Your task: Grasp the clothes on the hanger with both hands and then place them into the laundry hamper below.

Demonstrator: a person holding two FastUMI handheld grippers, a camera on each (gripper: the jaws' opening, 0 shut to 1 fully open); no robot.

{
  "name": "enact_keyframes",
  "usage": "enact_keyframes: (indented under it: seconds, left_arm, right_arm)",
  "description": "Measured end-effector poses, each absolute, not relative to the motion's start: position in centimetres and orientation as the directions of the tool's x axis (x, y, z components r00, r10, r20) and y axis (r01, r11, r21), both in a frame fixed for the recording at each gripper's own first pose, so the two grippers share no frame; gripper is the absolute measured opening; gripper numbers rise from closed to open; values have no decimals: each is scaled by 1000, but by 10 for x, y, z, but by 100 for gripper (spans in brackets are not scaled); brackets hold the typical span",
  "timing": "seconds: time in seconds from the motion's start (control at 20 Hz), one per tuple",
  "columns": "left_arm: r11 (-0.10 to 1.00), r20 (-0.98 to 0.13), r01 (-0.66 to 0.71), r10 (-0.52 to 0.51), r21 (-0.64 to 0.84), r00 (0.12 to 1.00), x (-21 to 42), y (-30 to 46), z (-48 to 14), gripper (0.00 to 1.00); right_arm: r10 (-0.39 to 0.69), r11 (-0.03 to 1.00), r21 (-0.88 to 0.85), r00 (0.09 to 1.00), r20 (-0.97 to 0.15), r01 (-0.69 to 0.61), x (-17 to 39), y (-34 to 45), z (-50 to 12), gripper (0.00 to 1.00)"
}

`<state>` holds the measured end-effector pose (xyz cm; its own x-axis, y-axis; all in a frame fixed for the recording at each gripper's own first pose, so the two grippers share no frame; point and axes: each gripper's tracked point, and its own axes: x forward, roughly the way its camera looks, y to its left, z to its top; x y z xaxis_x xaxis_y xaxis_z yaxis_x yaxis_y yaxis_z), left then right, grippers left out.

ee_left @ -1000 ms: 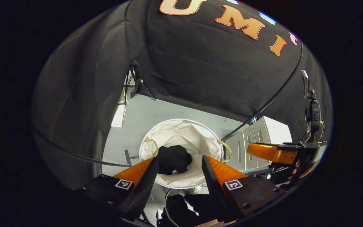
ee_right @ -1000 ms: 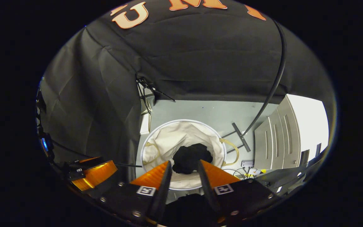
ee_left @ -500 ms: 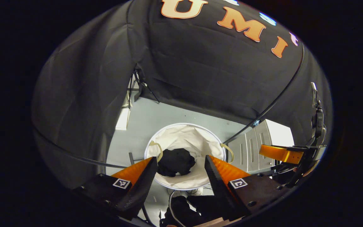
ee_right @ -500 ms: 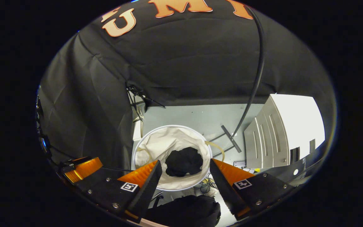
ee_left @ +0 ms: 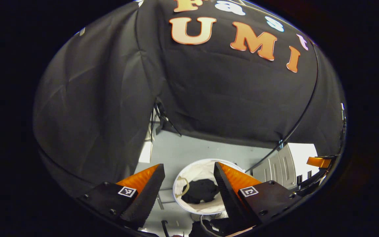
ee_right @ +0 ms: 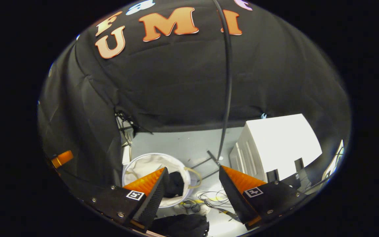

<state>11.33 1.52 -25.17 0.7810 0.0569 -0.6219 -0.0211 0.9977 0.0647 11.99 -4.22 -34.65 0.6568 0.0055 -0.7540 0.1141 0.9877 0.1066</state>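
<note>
A black garment [ee_left: 200,195] lies crumpled at the bottom of the round white laundry hamper [ee_left: 189,171] on the grey floor. In the right gripper view the hamper [ee_right: 143,164] sits at lower left, with the garment [ee_right: 175,184] partly hidden behind a finger. My left gripper [ee_left: 188,172] is open, high above the hamper, with nothing between its fingers. My right gripper [ee_right: 193,174] is open too, raised and off to the hamper's right. The right gripper [ee_left: 317,162] also shows at the far right edge of the left gripper view.
A white cabinet [ee_right: 278,141] stands right of the hamper. The black pole of a stand [ee_right: 226,82] rises from a foot on the floor beside it. Loose cables [ee_right: 206,199] lie on the floor in front. Black cloth walls close the back and left.
Both grippers have risen and tilted up, so the hamper looks smaller and lower in both views. The right gripper opened wider a second ago and has swung right. The garment stays in the hamper.
</note>
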Motion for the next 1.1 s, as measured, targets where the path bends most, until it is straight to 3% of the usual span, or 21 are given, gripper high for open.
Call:
enact_keyframes:
  seconds: [0.3,0.55,0.65,0.95,1.1]
  left_arm:
    - [994,-417,-34,76,108,906,141,-2,-147,100]
    - [994,-245,-24,49,104,968,146,-25,-76,94]
    - [995,-208,-38,57,94,977,140,-30,-53,100]
    - [992,-103,-97,105,86,989,114,-46,-2,100]
    - [987,-55,-127,132,96,990,103,-50,19,94]
  right_arm:
    - [-133,967,80,748,-650,241,114,-121,-279,94]
    - [-223,947,87,829,-513,308,109,-177,-192,94]
    - [-250,946,71,850,-463,317,104,-195,-159,94]
    - [-254,958,46,914,-315,283,89,-238,-69,94]
    - [-231,968,48,944,-235,248,76,-246,-23,94]
